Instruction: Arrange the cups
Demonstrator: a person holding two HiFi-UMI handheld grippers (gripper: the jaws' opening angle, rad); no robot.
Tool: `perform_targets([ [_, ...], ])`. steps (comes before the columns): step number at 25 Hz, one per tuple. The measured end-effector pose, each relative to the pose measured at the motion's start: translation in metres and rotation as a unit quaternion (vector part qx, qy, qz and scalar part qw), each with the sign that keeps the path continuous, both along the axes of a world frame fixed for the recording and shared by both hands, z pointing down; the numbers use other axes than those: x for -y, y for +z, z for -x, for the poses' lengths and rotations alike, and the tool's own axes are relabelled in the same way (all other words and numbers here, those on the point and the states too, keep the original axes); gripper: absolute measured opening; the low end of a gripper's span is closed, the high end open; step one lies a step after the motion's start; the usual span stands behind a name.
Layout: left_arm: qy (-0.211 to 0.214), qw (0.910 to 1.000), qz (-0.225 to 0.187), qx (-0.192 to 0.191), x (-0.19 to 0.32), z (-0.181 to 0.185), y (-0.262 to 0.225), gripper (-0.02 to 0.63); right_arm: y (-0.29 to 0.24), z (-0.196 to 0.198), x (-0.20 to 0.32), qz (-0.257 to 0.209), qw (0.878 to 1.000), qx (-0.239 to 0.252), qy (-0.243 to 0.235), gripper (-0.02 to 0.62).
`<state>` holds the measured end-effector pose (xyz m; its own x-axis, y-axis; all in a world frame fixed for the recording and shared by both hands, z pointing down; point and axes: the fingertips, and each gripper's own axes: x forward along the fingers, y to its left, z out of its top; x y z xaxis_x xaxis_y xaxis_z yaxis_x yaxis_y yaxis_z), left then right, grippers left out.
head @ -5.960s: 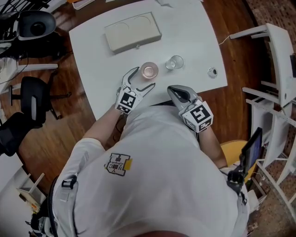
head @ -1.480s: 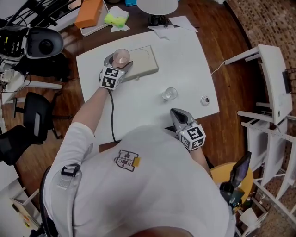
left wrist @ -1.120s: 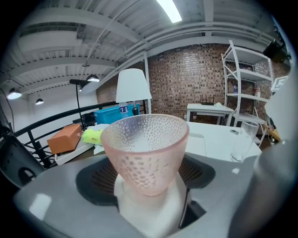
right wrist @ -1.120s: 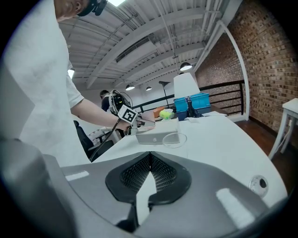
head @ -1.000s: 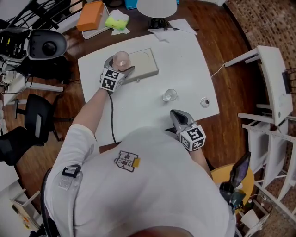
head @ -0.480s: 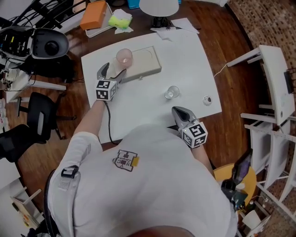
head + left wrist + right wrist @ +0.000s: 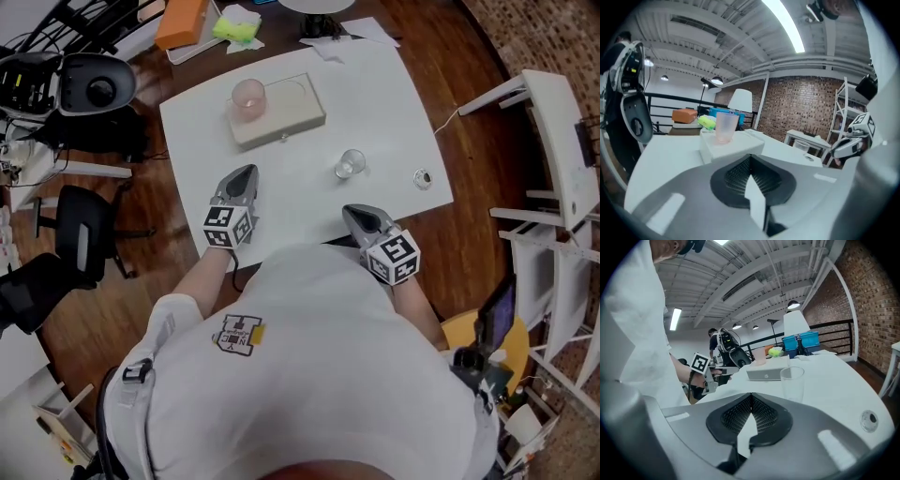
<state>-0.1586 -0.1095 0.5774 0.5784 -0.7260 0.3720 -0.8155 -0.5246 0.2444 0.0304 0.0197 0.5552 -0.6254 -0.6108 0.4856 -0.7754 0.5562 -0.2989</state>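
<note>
The clear cup (image 7: pixel 350 164) stands upright on the worktop (image 7: pixel 394 94), apart from the beige holder (image 7: pixel 292 111), straight ahead of the right hand-held gripper (image 7: pixel 349 212). The left hand-held gripper (image 7: pixel 245 175) sits farther off. Both are closed, empty.

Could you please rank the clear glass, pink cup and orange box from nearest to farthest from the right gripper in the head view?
1. Clear glass, just ahead of the right gripper.
2. Pink cup, on the tray, far left.
3. Orange box, beyond the table.
</note>
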Motion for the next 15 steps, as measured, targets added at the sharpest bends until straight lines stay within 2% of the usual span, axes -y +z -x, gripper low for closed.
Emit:
perform_targets([
  [4,0.064,0.9968,0.040,-0.023,-0.055,-0.031,0.015,0.000,0.005,0.007,-0.014,0.006,1.000,-0.008,-0.002,0.000],
  [8,0.122,0.9905,0.055,-0.032,-0.093,-0.054,0.019,0.000,0.015,0.014,-0.026,0.011,1.000,-0.016,-0.005,0.000],
  [12,0.154,0.9856,0.060,-0.036,-0.110,-0.069,0.017,0.000,0.020,0.017,-0.036,0.016,1.000,-0.021,-0.005,0.000],
  [15,0.161,0.9845,0.058,-0.040,-0.115,-0.071,0.014,0.000,0.023,0.023,-0.040,0.018,0.999,-0.025,-0.014,0.000],
])
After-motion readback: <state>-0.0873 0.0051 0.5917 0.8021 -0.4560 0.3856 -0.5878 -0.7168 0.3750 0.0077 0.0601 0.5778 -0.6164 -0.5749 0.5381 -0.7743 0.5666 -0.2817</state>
